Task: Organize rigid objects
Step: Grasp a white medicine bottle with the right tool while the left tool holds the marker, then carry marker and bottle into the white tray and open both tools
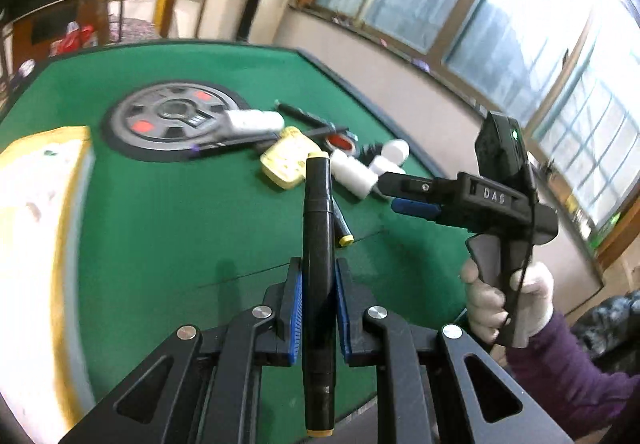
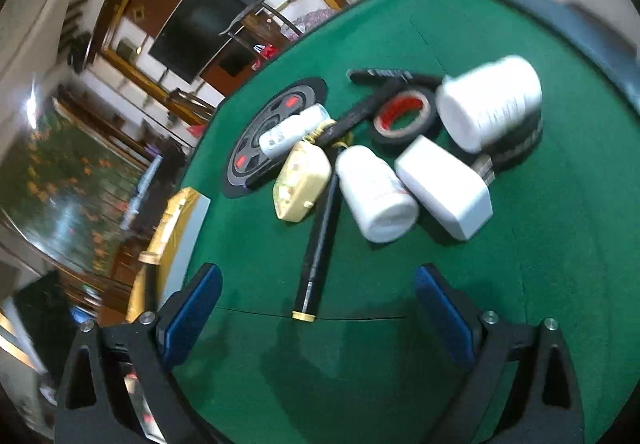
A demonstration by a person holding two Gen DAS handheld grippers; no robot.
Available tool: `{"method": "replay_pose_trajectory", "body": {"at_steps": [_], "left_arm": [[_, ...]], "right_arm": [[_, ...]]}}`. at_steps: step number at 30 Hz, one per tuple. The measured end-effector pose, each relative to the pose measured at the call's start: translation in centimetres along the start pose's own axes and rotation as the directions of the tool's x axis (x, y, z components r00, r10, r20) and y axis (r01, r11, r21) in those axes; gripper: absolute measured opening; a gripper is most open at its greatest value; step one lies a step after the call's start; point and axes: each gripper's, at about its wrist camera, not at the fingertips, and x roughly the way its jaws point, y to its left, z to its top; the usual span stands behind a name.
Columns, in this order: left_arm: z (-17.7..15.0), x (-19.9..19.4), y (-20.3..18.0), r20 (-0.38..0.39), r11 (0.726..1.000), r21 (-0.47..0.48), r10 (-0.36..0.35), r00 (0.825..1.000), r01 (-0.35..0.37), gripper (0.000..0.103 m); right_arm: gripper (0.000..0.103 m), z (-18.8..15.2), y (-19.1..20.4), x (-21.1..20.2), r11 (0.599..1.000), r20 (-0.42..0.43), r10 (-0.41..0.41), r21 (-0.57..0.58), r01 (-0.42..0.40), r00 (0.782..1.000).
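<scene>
Left gripper (image 1: pixel 318 308): jaws clamped on a black marker (image 1: pixel 318 228). Right gripper (image 2: pixel 316 308): jaws apart, empty, above the table (image 2: pixel 560 244); motion blur obscures the white bottle's (image 2: pixel 488 102) label.

Both wrist views tilt down over the green table (image 1: pixel 160 204). They share the clutter around the yellow case (image 2: pixel 302 182)

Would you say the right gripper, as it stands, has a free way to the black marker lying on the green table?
Probably yes. The right gripper is open and empty, and the near, yellow-capped end of the black marker lies bare on the green table just ahead of it. Only its far end runs in among the yellow case and white bottle.
</scene>
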Motion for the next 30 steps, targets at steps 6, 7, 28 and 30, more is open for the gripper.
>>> {"method": "replay_pose_trajectory", "body": {"at_steps": [6, 7, 28, 30], "left_arm": [[-0.8, -3.3, 2.8, 0.084, 0.996, -0.09, -0.006, 0.996, 0.014, 0.014], [-1.0, -3.7, 3.0, 0.092, 0.995, -0.097, -0.003, 0.996, 0.012, 0.014], [-1.9, -7.2, 9.9, 0.162, 0.981, -0.193, 0.063, 0.985, -0.031, 0.014], [-1.8, -7.3, 9.9, 0.164, 0.98, -0.198, 0.071, 0.984, -0.038, 0.014]], "right_arm": [[0.097, 1.4, 6.2, 1.0, 0.969, 0.037, -0.143, -0.198, 0.147, 0.989], [0.097, 1.7, 6.8, 1.8, 0.961, 0.028, -0.167, -0.218, 0.169, 0.985], [0.043, 4.2, 5.4, 6.3, 0.768, 0.027, -0.487, -0.463, 0.443, 0.873], [0.043, 4.2, 5.0, 6.7, 0.741, 0.029, -0.523, -0.477, 0.472, 0.852]]}}
